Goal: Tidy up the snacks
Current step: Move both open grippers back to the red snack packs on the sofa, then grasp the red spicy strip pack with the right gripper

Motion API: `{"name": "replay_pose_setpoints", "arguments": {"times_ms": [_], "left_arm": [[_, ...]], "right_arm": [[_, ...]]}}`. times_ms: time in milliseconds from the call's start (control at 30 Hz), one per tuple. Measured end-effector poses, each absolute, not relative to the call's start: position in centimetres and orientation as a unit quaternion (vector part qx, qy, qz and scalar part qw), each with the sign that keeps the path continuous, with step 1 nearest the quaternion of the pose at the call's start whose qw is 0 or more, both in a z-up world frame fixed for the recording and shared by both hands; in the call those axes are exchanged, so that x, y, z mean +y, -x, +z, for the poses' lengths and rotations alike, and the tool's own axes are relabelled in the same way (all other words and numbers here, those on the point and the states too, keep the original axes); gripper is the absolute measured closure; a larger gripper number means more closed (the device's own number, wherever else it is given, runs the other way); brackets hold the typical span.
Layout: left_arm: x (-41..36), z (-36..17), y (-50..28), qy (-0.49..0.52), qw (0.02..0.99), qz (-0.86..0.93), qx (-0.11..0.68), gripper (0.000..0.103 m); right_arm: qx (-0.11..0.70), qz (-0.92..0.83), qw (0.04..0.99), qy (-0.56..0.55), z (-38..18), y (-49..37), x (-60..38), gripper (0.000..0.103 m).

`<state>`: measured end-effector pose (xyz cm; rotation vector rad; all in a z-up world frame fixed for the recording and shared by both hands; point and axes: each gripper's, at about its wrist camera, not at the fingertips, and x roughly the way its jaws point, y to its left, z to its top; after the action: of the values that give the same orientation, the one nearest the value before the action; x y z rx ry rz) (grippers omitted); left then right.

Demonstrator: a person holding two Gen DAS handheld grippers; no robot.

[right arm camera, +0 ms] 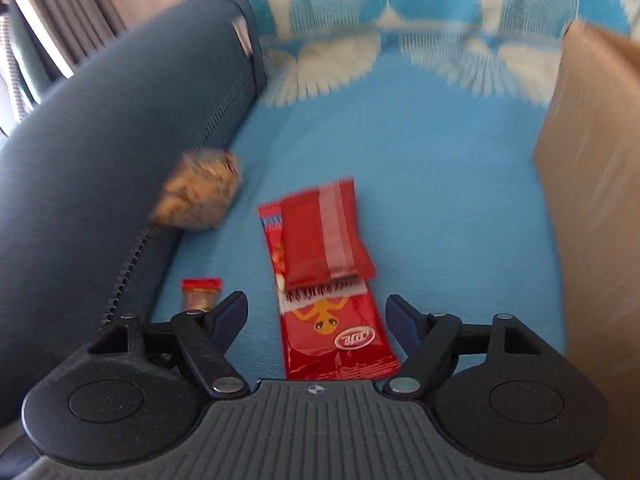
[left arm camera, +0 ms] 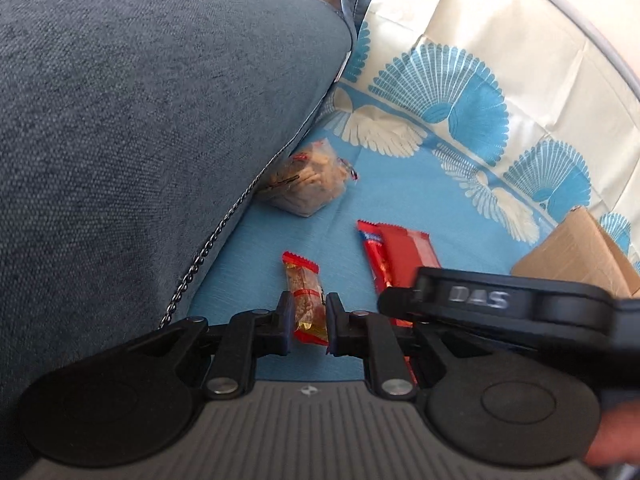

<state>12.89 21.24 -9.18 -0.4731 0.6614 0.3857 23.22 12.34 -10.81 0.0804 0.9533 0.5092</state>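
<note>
Left wrist view: left gripper has its jaws nearly closed, clamped on a small nut bar in clear wrapper with red ends. Blue pads sit against both long sides of the bar; its far end sticks out past the fingertips, near end lies between the jaws. Bar rests on the blue patterned cloth. Right gripper crosses in from the right side, above the left one's right finger, blurred; its jaw state can't be read from here. Under it are two red packets, a narrow red snack packet and a flat red wrapper overlapping it. Clear bag of brown biscuits sits farther off, touching the grey cushion. Cardboard box at right edge.

Right wrist view: right gripper jaws spread wide, holding nothing. The long red snack packet lies between the open fingers, its near end under the gripper body; fingertips look clear of it on both sides. The flat red wrapper lies on top of its far half. The nut bar's red end peeks out behind the left finger. Biscuit bag is blurred against the cushion. Cardboard box wall is on the right, cloth underneath.
</note>
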Motion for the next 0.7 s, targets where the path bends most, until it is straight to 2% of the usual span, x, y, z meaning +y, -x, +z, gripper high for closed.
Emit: {"name": "replay_pose_setpoints", "arguments": {"times_ms": [100,167,233,300,467,700], "left_arm": [[21.2,-9.3,-13.0,0.226,0.899,0.186,0.325,0.086],[21.2,-9.4,-13.1,0.224,0.898,0.186,0.331,0.086],[21.2,-9.4,-13.2,0.223,0.898,0.183,0.332,0.086],[21.3,-9.4,-13.1,0.226,0.898,0.182,0.330,0.085],[21.3,-9.2,-12.9,0.231,0.901,0.171,0.325,0.089],[21.3,-8.1,-12.0,0.249,0.906,0.137,0.313,0.096]], "right_arm": [[0.454,0.242,0.857,0.010,-11.3,-23.8,13.9,0.019],[0.455,0.241,0.856,0.044,-11.4,-23.8,14.9,0.022],[0.451,0.238,0.858,0.060,-11.1,-23.8,15.2,0.045],[0.452,0.238,0.858,0.061,-10.9,-23.9,15.0,0.052],[0.469,0.259,0.843,0.044,-10.0,-23.2,13.2,0.055],[0.487,0.275,0.825,-0.077,-6.9,-19.2,7.6,0.055]]}}
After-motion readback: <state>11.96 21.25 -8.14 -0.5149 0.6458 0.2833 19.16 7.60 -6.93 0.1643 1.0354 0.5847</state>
